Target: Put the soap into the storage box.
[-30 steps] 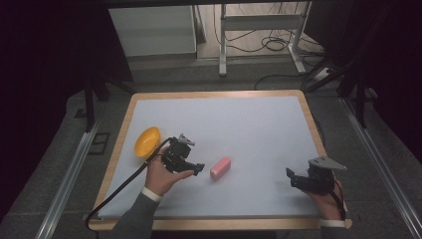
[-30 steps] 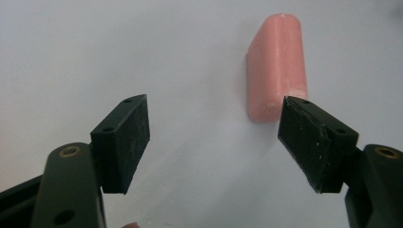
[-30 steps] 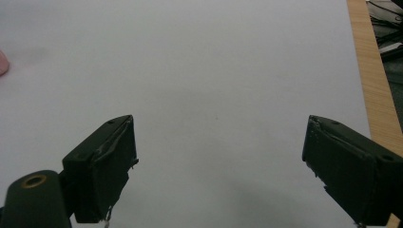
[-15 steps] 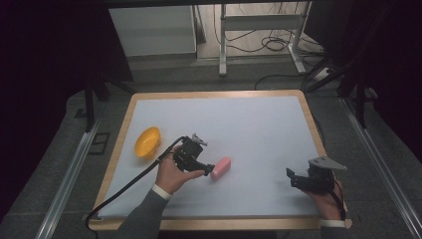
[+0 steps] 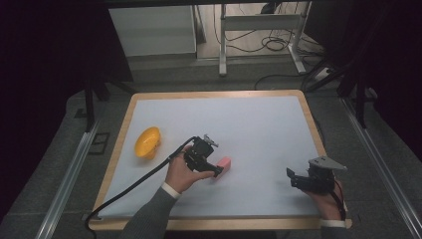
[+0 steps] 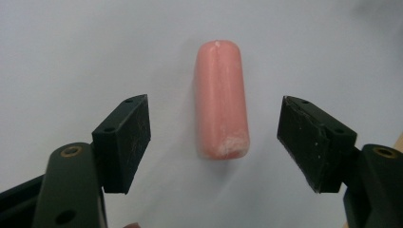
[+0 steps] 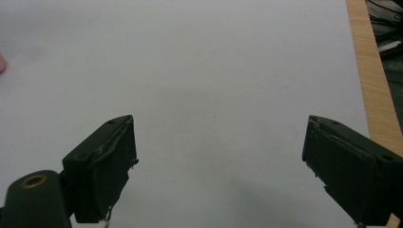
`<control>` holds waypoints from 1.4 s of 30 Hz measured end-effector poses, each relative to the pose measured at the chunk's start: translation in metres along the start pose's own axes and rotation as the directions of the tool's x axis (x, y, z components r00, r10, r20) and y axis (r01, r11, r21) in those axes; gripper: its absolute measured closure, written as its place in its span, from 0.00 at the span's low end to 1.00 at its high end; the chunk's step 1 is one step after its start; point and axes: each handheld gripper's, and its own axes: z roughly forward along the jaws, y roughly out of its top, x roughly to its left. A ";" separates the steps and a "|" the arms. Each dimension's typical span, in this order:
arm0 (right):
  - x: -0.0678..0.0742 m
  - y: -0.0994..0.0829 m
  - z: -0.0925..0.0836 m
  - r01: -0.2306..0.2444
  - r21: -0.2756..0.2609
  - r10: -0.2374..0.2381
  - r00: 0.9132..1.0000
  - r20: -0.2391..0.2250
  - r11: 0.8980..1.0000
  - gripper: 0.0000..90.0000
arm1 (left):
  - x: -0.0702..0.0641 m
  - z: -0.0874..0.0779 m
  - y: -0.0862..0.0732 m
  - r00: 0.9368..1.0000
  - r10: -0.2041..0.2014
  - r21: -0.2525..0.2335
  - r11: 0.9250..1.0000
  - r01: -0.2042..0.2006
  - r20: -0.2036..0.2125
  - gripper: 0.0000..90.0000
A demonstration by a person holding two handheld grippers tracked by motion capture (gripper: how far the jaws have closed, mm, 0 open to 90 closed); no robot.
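Jaws of my left gripper stand wide apart, and the pink cylinder lies lengthwise in the gap between them, its near end level with the pads. Neither pad touches it; white surface shows on both sides, so I have hold of nothing. My left hand sits at the near middle of the table, with the gripper's black cable trailing back toward the near left corner.

My right gripper rests at the near right, well apart from the cylinder, with its jaws spread just as wide over bare white sheet. Nothing lies between them. My right hand holds it close to the table's near right corner.

Farther left, the yellow bowl lies tipped on its side near the table's left edge, apart from the left gripper and out of the way. Bare white sheet lies between the pads and the cylinder.

From above, the left gripper covers the near end of the pink cylinder, and only its far part shows just to the right of the black body. The left gripper view gives its whole length, with a pale scuffed patch at the near end and a faint seam along the top. The right gripper view catches the wooden rim of the table at its right and a sliver of pink at its far left edge.
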 end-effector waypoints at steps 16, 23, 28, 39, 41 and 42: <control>0.000 -0.001 0.002 0.001 0.007 -0.001 1.000 0.002 1.000 0.12 | -0.007 0.024 0.008 1.000 0.001 0.059 0.998 -0.002 0.028 0.30; 0.001 -0.001 0.003 0.002 0.015 -0.002 1.000 0.005 1.000 0.12 | -0.007 0.034 0.007 1.000 -0.005 0.087 0.996 0.003 0.028 0.30; 0.000 -0.001 0.003 0.002 0.016 -0.002 1.000 0.007 1.000 0.12 | -0.005 0.040 0.008 1.000 -0.013 0.100 0.995 0.010 0.028 0.31; 0.000 -0.002 0.004 0.003 0.019 -0.003 1.000 0.010 1.000 0.12 | -0.005 0.048 0.007 0.999 -0.026 0.120 0.993 0.021 0.038 0.34; 0.000 -0.002 0.004 0.003 0.018 -0.003 1.000 0.011 1.000 0.12 | -0.005 0.050 0.007 0.999 -0.024 0.124 0.992 0.019 0.039 0.37; 0.000 -0.002 0.004 0.003 0.018 -0.004 1.000 0.011 1.000 0.12 | -0.005 0.051 0.007 0.999 -0.025 0.127 0.992 0.020 0.037 0.38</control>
